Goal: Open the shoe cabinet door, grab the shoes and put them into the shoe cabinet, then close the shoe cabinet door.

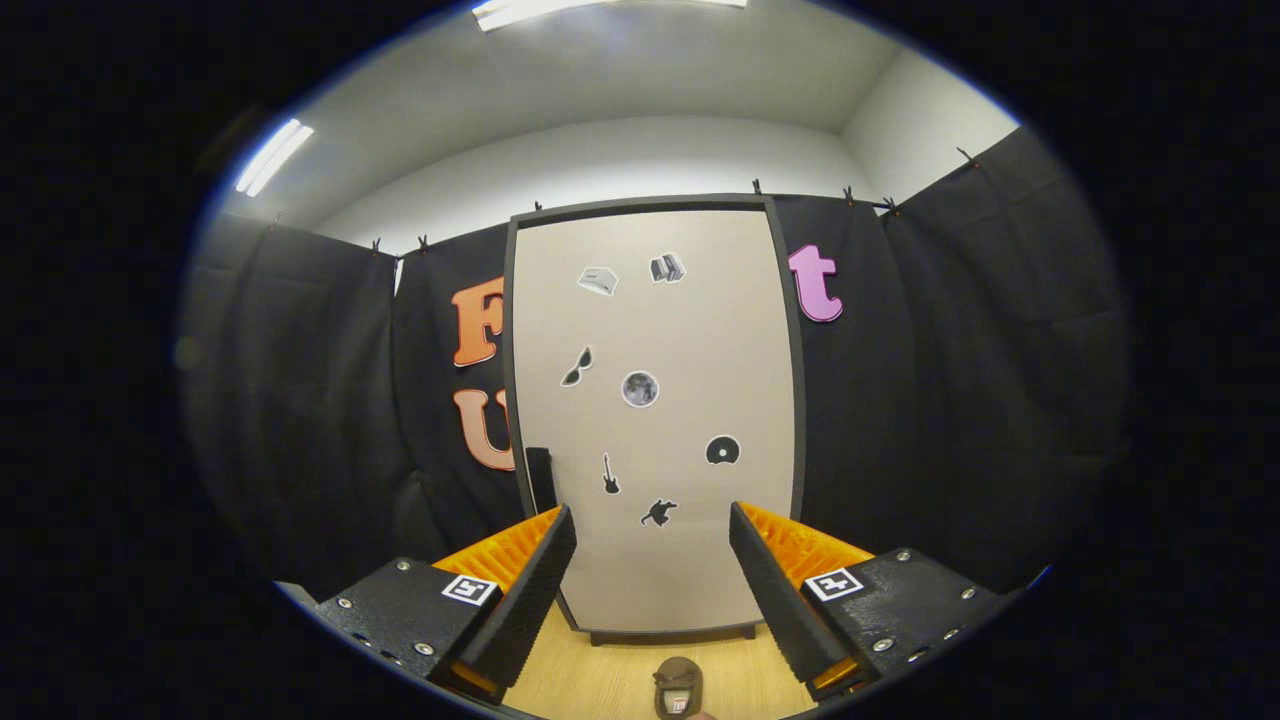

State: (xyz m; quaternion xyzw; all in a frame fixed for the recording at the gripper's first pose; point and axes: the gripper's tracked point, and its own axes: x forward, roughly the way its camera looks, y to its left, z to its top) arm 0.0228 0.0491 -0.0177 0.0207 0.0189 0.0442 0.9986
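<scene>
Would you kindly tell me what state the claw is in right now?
Claw: open, holding nothing, aimed at the closed shoe cabinet door.

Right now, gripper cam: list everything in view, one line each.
shoe cabinet: 1, beige door with dark frame, shut, standing against the booth wall beyond the fingers
handle: 1, dark, on the cabinet's left edge, just above the left finger
stickers: 7, dark and grey, scattered over the door
shoe: 1, brown, on the floor between and below the fingers
floor: light wood, under the cabinet
ceiling lights: 2, white, overhead
gripper: 1, fingers open, apart, pointing at the door, holding nothing
</scene>
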